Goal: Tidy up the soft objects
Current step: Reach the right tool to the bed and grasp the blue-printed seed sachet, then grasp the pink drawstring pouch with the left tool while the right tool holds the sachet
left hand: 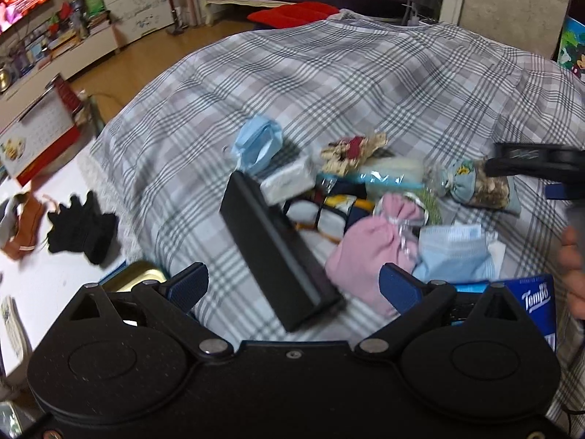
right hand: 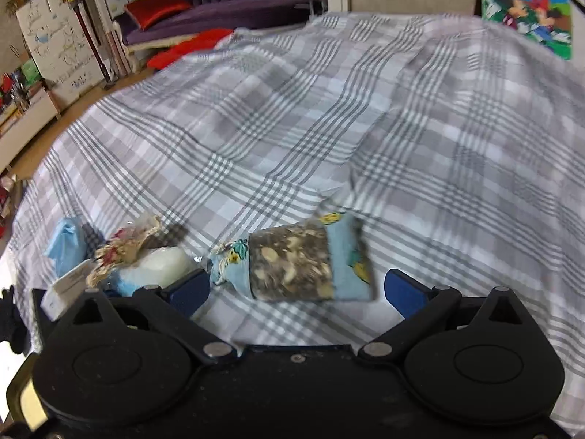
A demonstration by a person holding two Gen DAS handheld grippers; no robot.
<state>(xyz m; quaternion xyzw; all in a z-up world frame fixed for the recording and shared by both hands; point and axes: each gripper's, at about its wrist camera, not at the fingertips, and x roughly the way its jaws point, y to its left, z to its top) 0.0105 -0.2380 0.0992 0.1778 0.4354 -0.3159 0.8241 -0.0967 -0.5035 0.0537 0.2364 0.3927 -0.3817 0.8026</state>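
Right tool gapes wide and empty, low centre, right at the blue-printed cloth pouch with its clear, seed-filled window on the plaid bed cover: probably light and squashy, best pinched across its middle.

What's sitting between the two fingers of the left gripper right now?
In the left wrist view, the near end of a black box and the bottom of a pink drawstring pouch lie between the open left gripper fingers, on the plaid sheet.
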